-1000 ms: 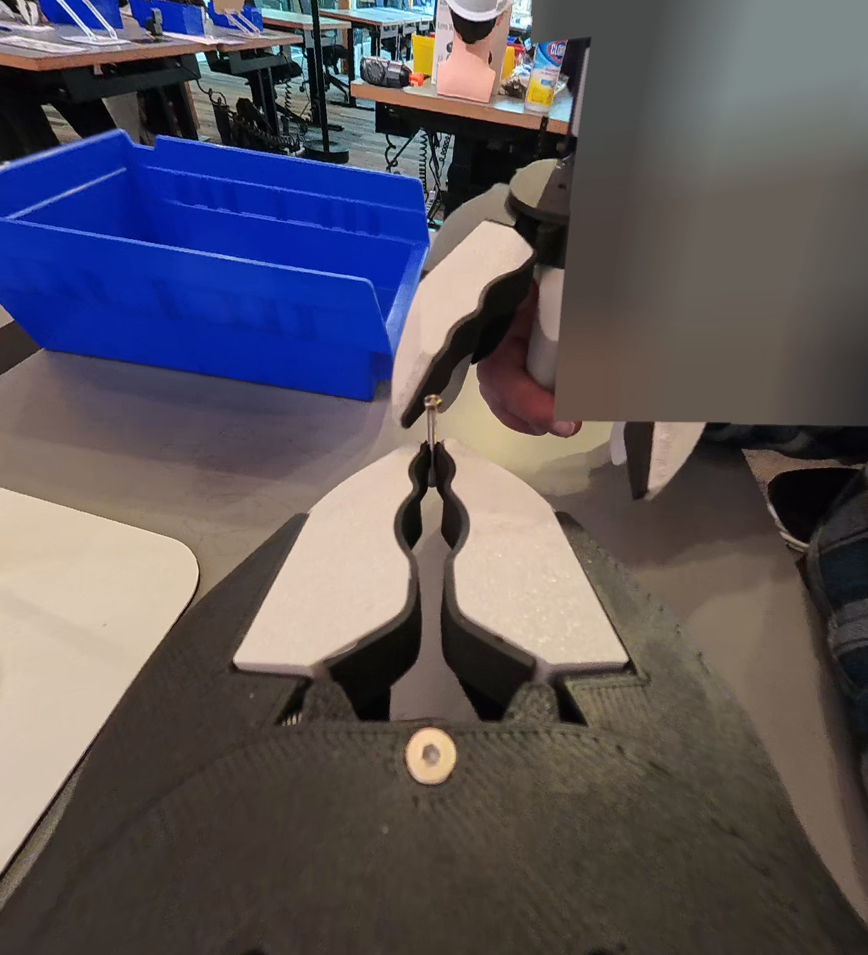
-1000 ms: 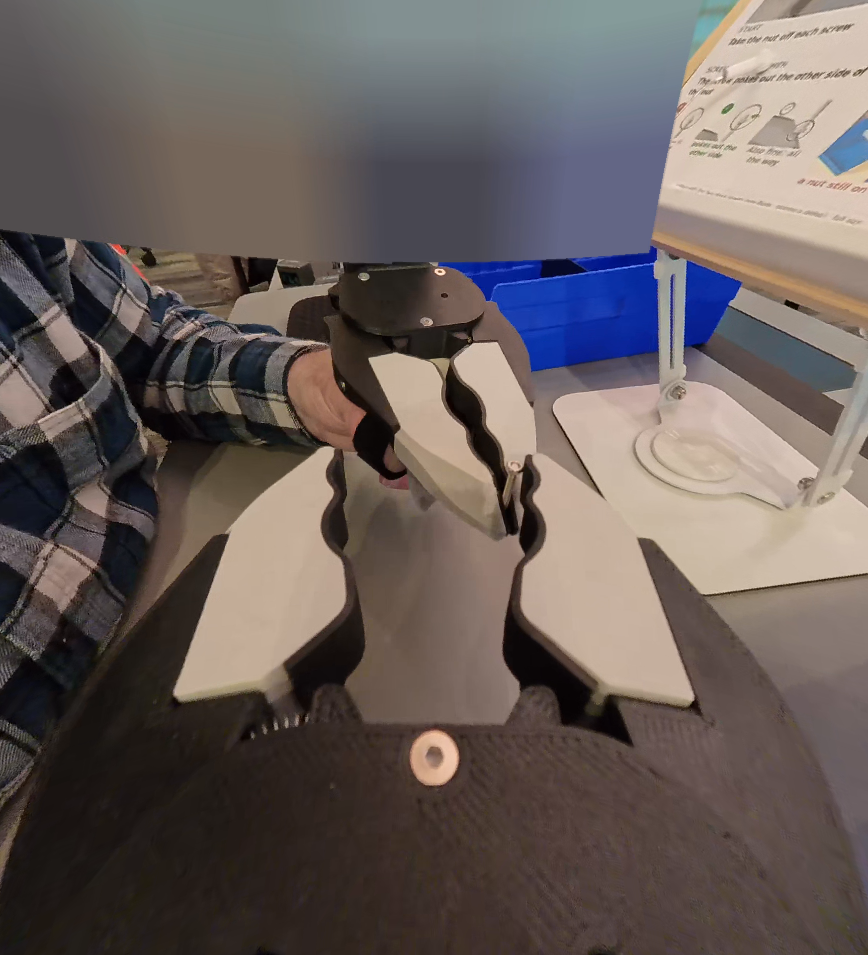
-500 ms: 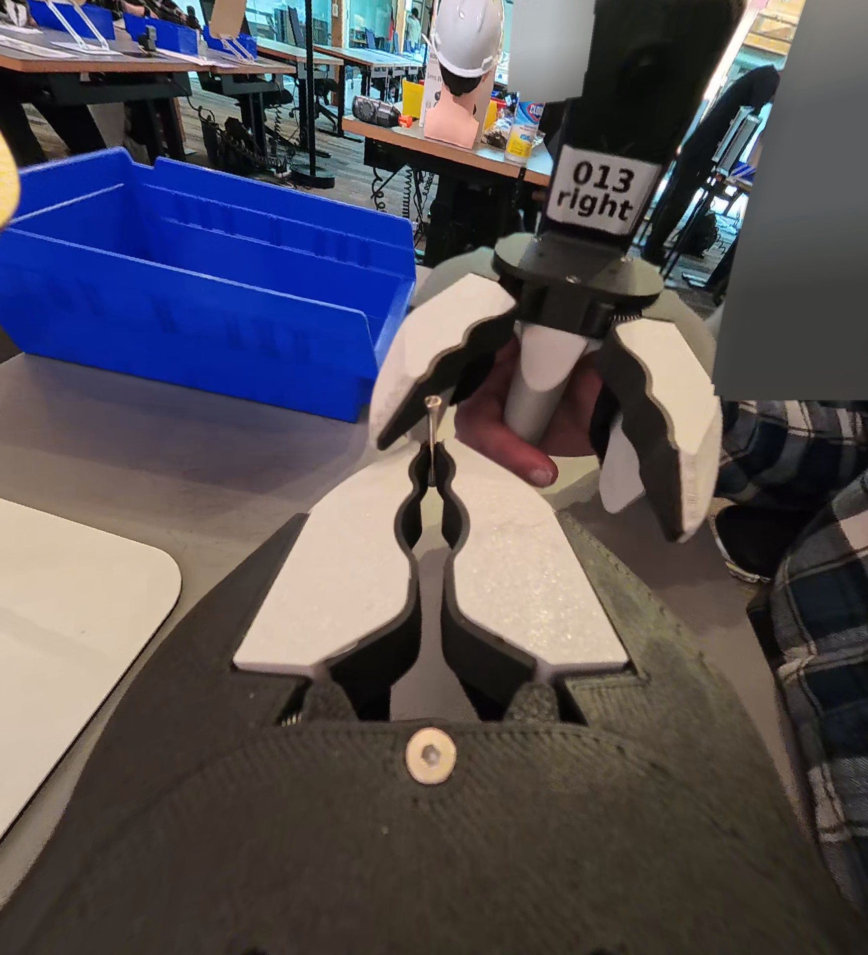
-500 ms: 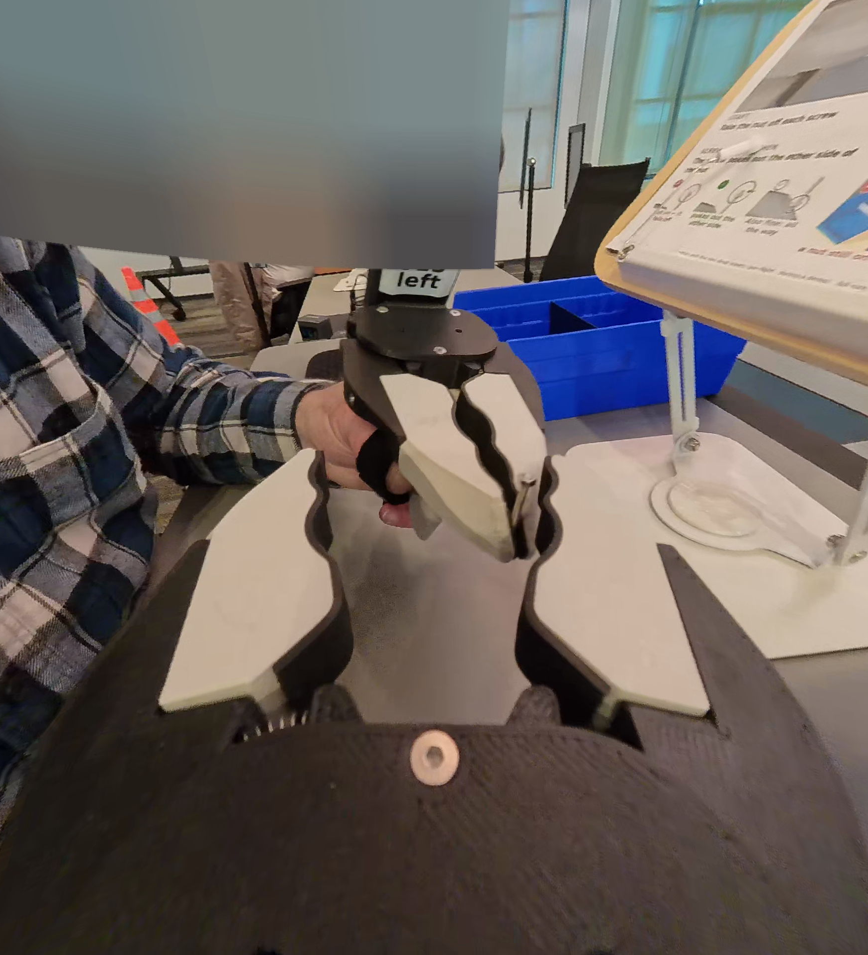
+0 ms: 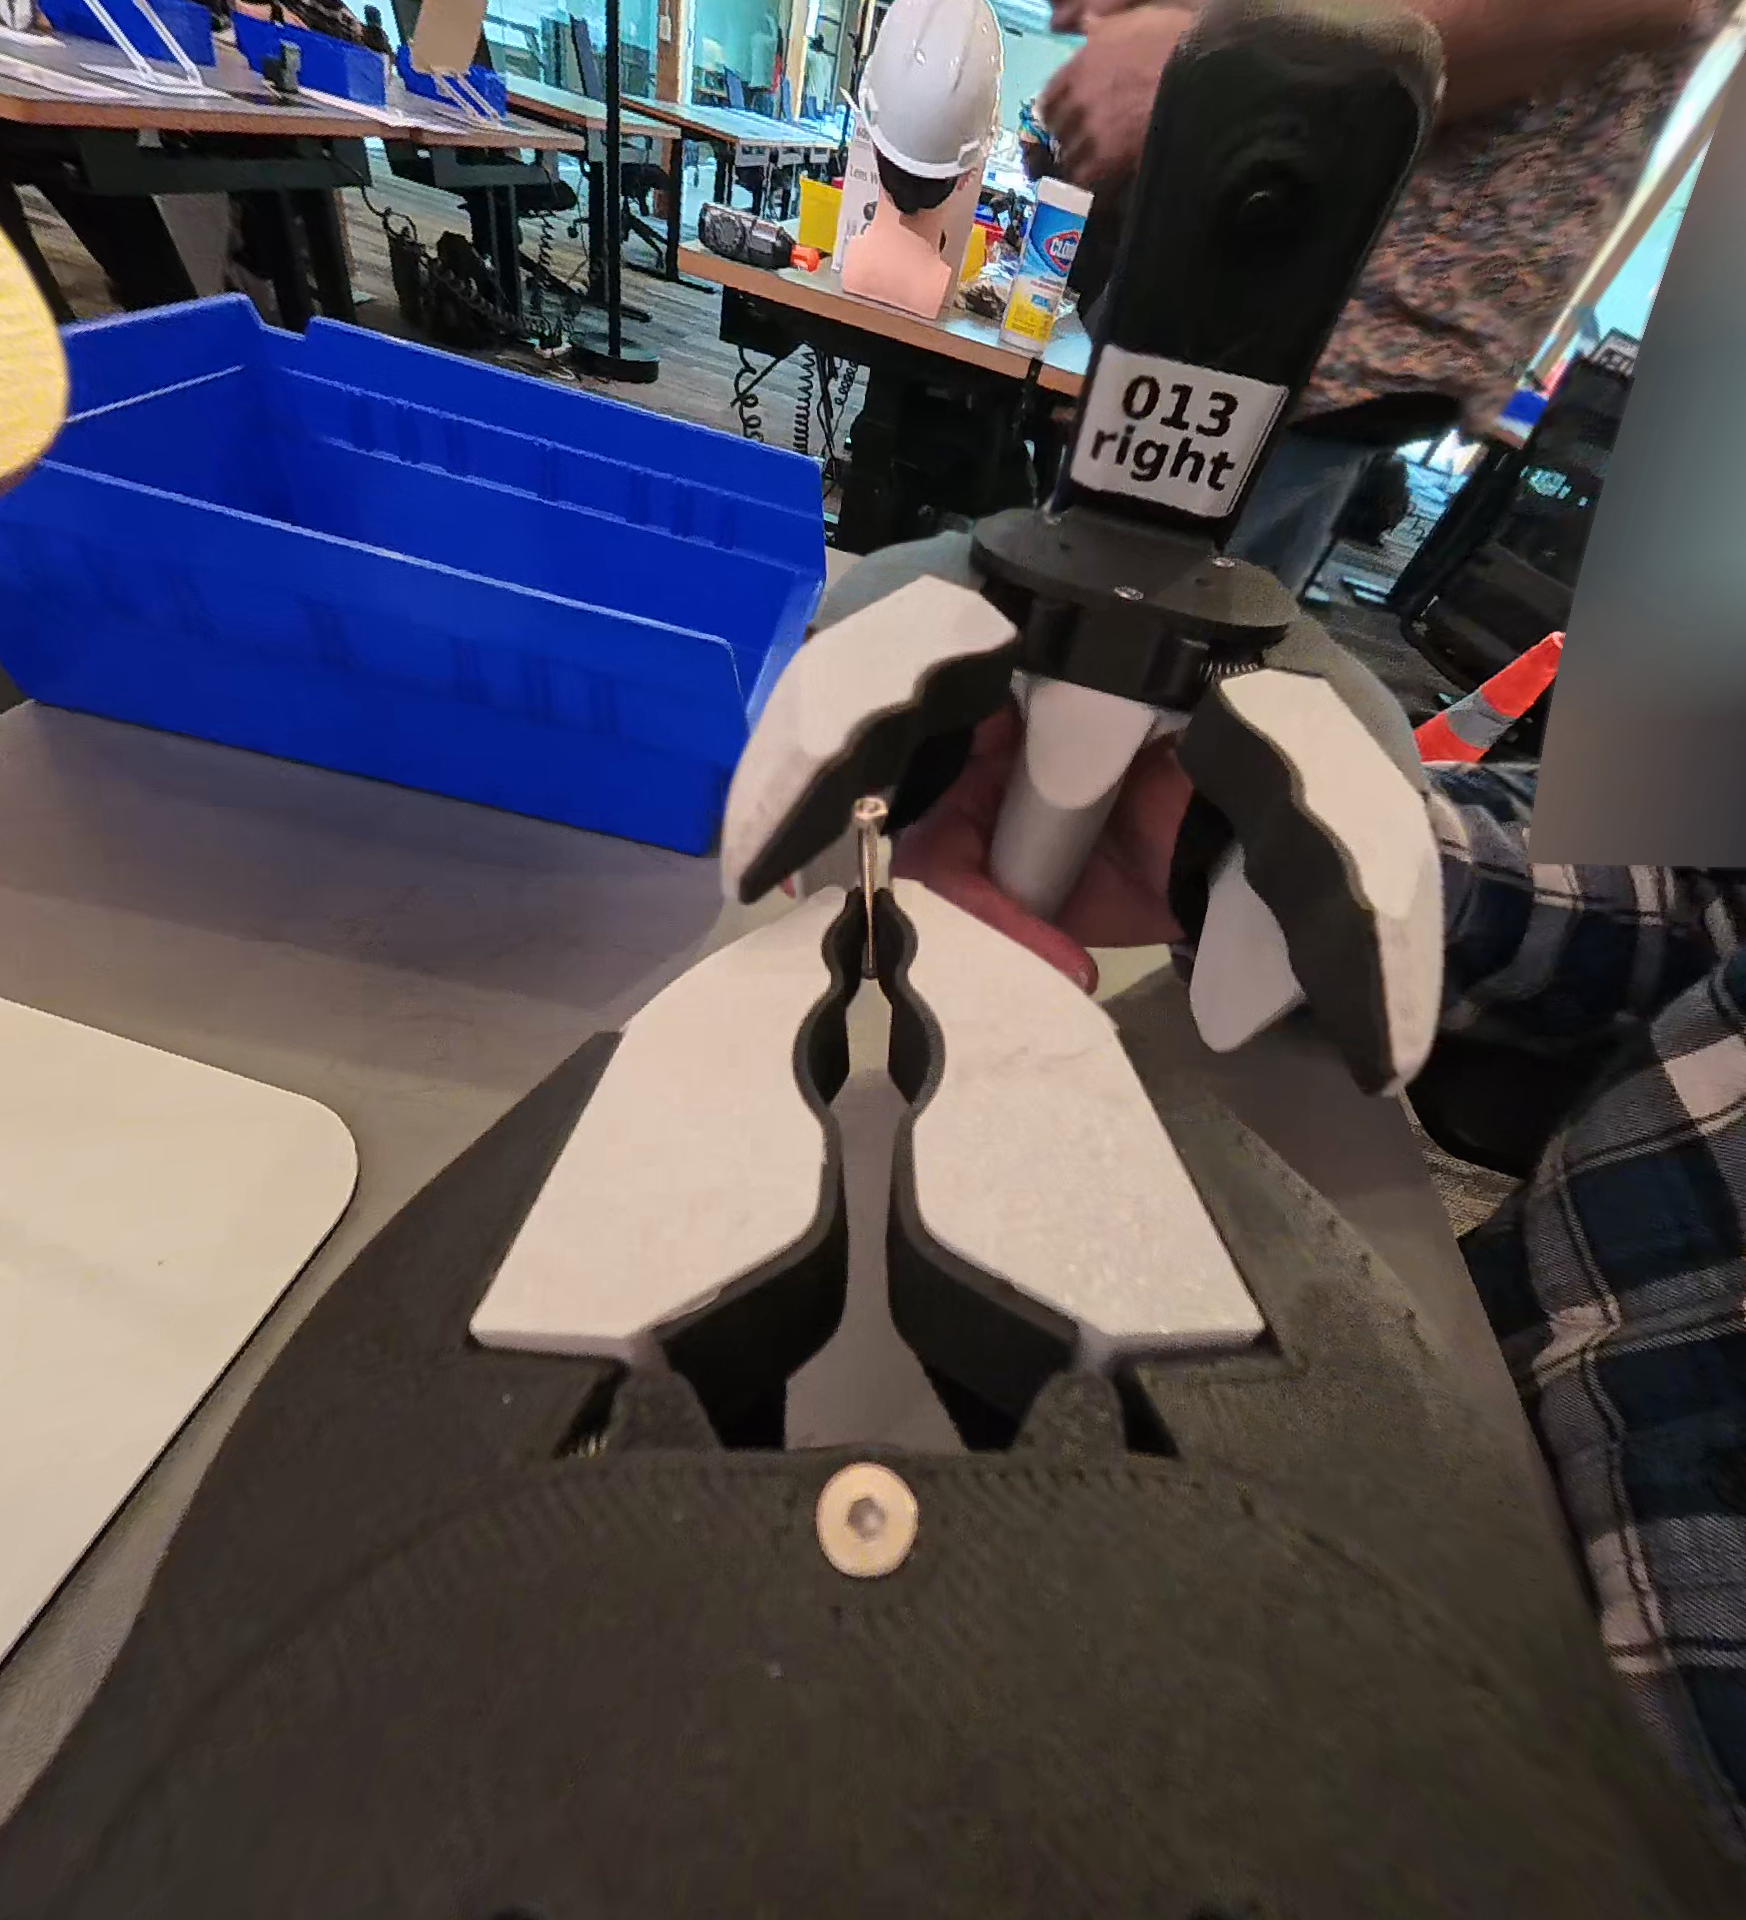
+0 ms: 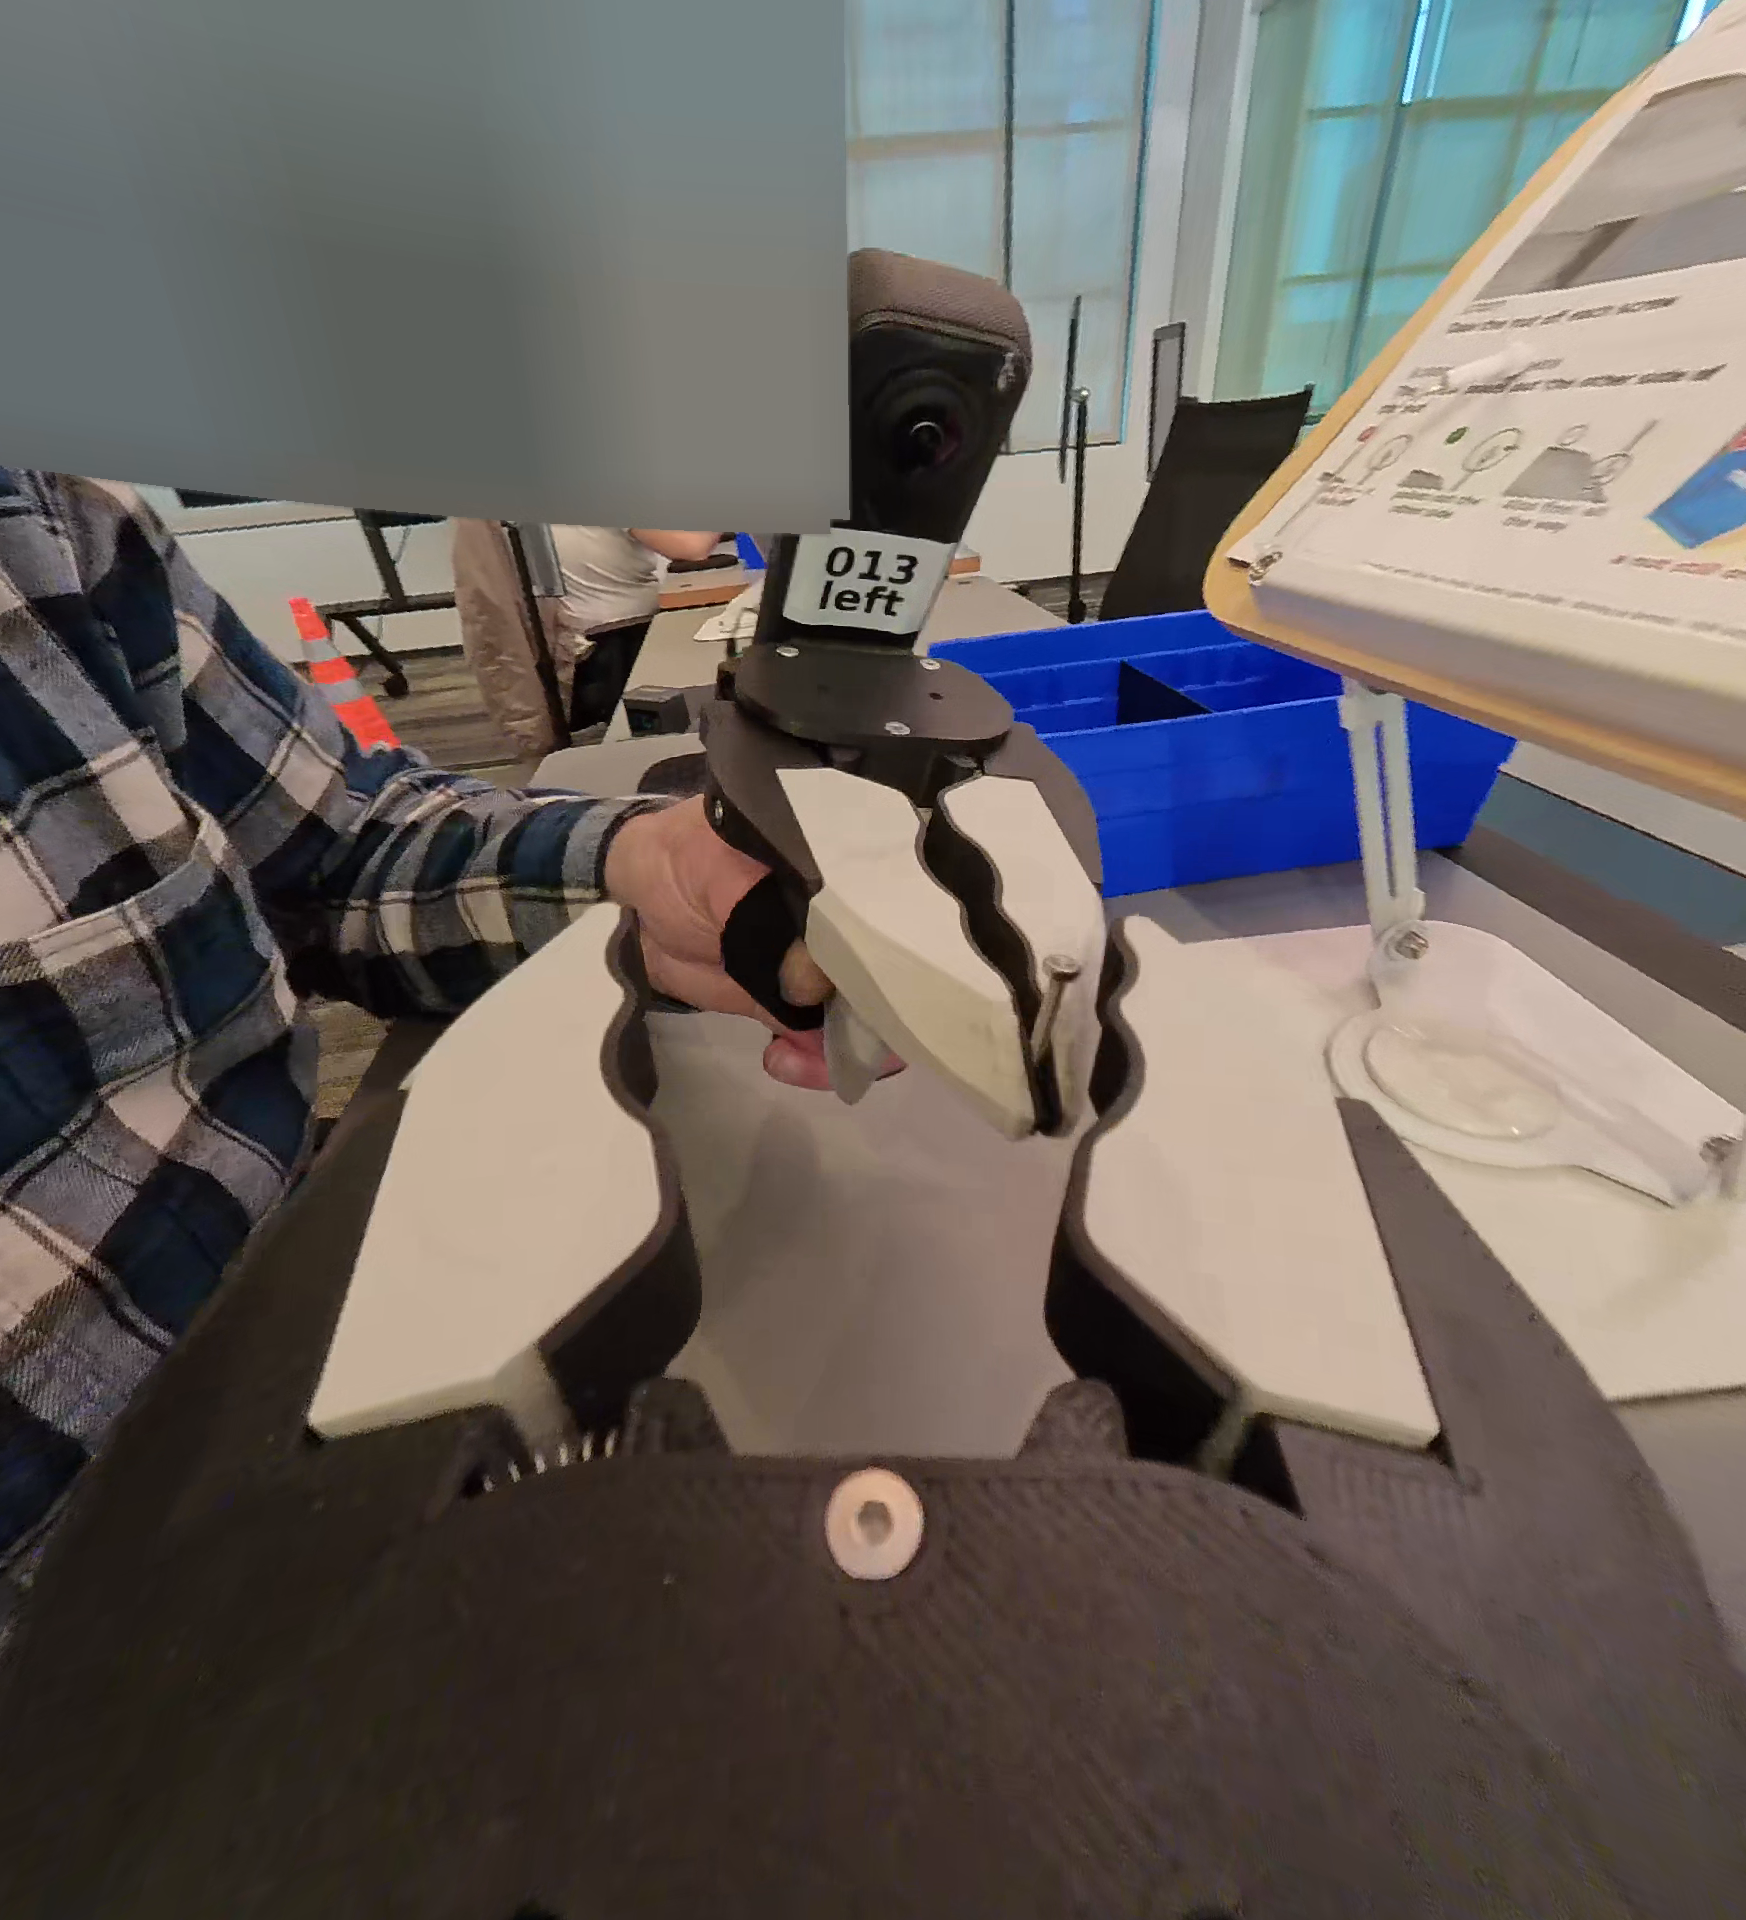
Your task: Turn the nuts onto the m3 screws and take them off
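My left gripper point(image 5: 869, 914) is shut on a thin metal screw point(image 5: 867, 862). The screw stands upright between the fingertips with its head on top. It also shows in the right wrist view point(image 6: 1051, 1023), pinched at the tips of the left gripper point(image 6: 1040, 1122). My right gripper point(image 6: 874, 935) is wide open and holds nothing. Its fingers reach around the left gripper's tips, and one finger point(image 6: 1212, 1143) lies close beside the screw. In the left wrist view the right gripper point(image 5: 1061, 982) faces me, with one finger point(image 5: 848, 707) just behind the screw head.
A blue bin point(image 5: 381, 582) stands on the grey table point(image 5: 277, 914) behind the grippers; it also shows in the right wrist view point(image 6: 1243, 748). A white base plate point(image 5: 69, 1247) carries a stand point(image 6: 1388, 852) with a tilted instruction board point(image 6: 1575, 468). A person's plaid sleeve point(image 6: 121, 935) is at the side. Spacing between my two grippers at the tips: around 4 centimeters.
My right gripper has opened wider around the left gripper's tips. Both grippers have tilted upward a little. The left gripper has stayed shut on the screw.
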{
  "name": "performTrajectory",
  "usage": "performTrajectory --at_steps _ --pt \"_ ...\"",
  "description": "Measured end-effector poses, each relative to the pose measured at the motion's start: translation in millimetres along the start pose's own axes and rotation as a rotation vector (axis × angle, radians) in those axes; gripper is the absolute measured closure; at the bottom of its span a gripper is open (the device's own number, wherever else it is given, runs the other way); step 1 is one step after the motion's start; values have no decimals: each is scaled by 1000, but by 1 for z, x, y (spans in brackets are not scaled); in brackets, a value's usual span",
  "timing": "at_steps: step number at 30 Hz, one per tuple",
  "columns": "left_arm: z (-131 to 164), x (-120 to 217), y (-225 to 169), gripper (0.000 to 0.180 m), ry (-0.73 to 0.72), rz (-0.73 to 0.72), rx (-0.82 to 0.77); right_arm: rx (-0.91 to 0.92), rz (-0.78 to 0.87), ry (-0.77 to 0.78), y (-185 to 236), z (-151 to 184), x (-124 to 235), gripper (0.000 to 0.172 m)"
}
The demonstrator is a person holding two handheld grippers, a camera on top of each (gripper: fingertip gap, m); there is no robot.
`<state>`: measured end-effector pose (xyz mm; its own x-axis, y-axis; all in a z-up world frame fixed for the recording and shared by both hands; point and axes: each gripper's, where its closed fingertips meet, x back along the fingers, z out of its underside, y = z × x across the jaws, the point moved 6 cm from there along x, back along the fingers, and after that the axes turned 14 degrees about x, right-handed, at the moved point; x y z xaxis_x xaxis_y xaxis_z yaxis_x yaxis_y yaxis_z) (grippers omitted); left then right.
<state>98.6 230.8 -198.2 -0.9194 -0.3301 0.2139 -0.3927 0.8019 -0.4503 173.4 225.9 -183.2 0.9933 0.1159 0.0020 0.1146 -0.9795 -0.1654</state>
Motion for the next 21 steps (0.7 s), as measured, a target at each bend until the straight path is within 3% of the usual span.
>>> performTrajectory --at_steps 5,7,11,16,21 --pt "-3 5 5 179 -26 -15 22 -7 13 -20 3 -3 9 88" --pt "-3 6 6 179 -18 -13 26 -9 7 -37 7 -5 17 96" --pt "-1 4 4 179 -12 11 35 -14 44 -43 -2 -6 15 88" --pt "-3 5 1 179 -14 8 35 -14 -23 -27 -1 -5 -8 86" --pt "-10 10 2 179 -39 6 50 -2 33 -41 6 -15 9 85"
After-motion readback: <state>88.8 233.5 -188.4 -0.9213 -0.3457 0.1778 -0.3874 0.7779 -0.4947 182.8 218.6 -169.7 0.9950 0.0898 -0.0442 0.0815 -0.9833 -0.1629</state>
